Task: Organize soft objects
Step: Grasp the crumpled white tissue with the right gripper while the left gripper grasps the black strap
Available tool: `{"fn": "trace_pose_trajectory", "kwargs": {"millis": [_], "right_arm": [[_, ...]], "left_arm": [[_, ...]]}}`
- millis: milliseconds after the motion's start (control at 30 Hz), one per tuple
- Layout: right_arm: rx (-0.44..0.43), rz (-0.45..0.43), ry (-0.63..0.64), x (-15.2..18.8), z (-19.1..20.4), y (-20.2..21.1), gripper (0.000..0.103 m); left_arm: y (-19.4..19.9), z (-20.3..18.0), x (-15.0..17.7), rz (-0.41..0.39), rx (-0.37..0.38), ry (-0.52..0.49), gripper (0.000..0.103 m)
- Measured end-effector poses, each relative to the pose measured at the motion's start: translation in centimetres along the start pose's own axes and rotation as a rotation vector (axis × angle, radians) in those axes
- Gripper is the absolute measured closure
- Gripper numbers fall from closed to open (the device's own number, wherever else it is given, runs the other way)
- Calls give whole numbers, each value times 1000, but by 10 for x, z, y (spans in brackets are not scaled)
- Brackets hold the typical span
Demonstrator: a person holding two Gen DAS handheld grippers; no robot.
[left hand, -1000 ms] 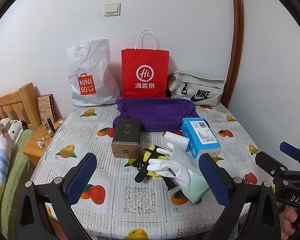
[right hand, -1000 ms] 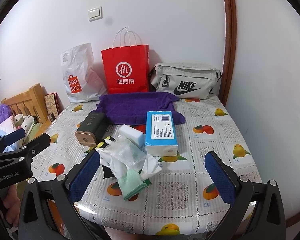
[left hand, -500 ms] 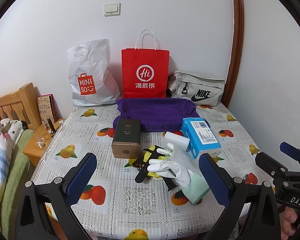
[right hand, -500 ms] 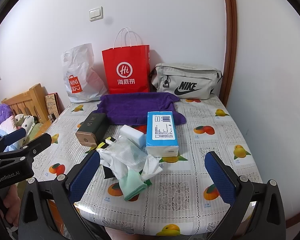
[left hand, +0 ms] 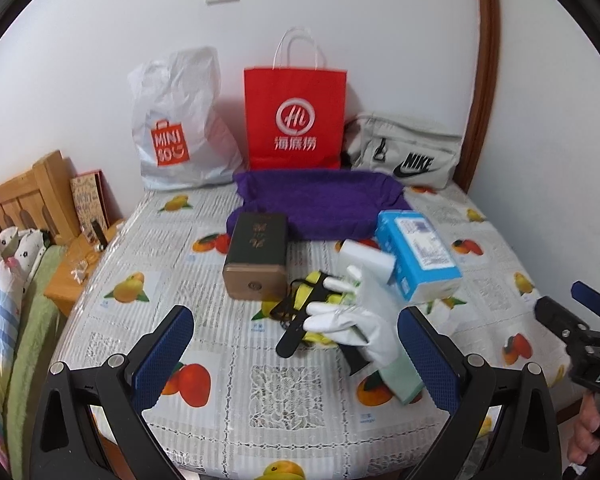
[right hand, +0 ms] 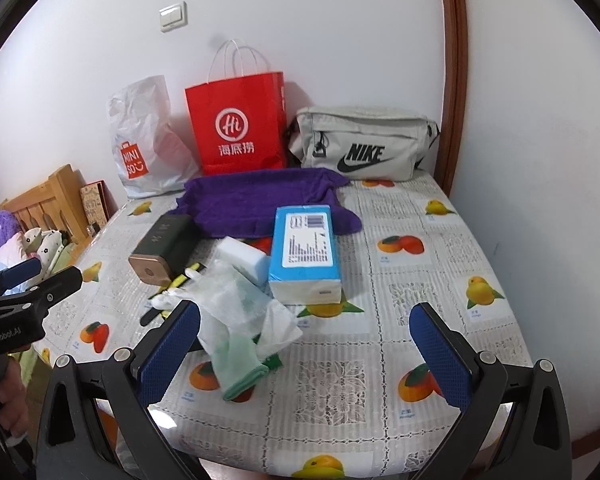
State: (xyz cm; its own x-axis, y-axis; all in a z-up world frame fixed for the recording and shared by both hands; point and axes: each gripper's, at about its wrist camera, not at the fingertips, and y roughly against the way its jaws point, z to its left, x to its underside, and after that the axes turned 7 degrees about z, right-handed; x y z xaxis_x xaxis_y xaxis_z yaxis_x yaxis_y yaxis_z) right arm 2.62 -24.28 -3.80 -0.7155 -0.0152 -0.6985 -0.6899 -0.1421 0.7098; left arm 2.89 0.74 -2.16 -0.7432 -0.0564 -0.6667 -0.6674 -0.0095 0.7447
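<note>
Both the left gripper (left hand: pixel 294 354) and the right gripper (right hand: pixel 306 350) hover with fingers spread wide, holding nothing, over the near edge of the fruit-print tablecloth (left hand: pixel 204 292). A white glove (left hand: pixel 354 314) with a green cuff lies mid-table atop a yellow-and-black strap (left hand: pixel 306 300) (partly hidden), beside a white sponge (right hand: pixel 242 256), a blue tissue pack (right hand: pixel 304 254) and a dark box (left hand: pixel 256 254); a purple towel (left hand: pixel 320 200) lies behind.

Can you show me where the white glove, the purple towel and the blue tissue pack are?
Glove (left hand: pixel 360 316): left wrist view, on its white palm.
Towel (right hand: pixel 260 196): right wrist view, on the middle of the cloth.
Tissue pack (right hand: pixel 306 240): right wrist view, on its top label.
</note>
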Motion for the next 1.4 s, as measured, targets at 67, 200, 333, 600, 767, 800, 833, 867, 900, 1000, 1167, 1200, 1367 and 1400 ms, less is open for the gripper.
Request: {"fn": "trace_pose_trajectory", "kwargs": {"millis": [67, 200, 333, 600, 767, 800, 833, 867, 900, 1000, 1167, 1200, 1367, 1400], "right_arm": [[-12, 19, -4, 3, -5, -12, 0], [-25, 69, 2, 10, -10, -39, 5], [-57, 117, -1, 17, -13, -69, 10], [-122, 214, -12, 23, -9, -124, 19], [-151, 271, -28, 23, -8, -152, 23], [-153, 279, -27, 23, -7, -156, 26], [-161, 288, -27, 24, -6, -160, 28], [-168, 293, -27, 24, -5, -163, 29], [-174, 299, -25, 24, -4, -166, 34], [-185, 314, -16, 25, -2, -173, 58], [-199, 297, 8, 25, 0, -171, 89], [-195, 284, 14, 25, -1, -169, 93], [-214, 204, -14, 18, -15, -151, 96], [-213, 193, -15, 18, -19, -147, 96]], "left_arm": [[-12, 3, 1, 22, -3, 2, 0], [-35, 4, 6, 47, -17, -3, 0], [-59, 7, 11, 83, -15, 4, 0], [-100, 14, 16, 150, -15, 13, 0], [-110, 18, 20, 144, 14, -8, 0], [-112, 19, 20, 143, 14, -10, 0], [-114, 20, 21, 147, 18, -11, 0], [-115, 22, 21, 153, 24, -11, 0], [-118, 23, 21, 160, 31, -9, 0], [-123, 28, 23, 172, 43, 0, 0], [-133, 37, 26, 187, 45, 2, 0], [-135, 37, 26, 190, 37, -6, 0], [-146, 36, 30, 202, 48, -45, 0], [-148, 35, 31, 207, 61, -51, 0]]}}
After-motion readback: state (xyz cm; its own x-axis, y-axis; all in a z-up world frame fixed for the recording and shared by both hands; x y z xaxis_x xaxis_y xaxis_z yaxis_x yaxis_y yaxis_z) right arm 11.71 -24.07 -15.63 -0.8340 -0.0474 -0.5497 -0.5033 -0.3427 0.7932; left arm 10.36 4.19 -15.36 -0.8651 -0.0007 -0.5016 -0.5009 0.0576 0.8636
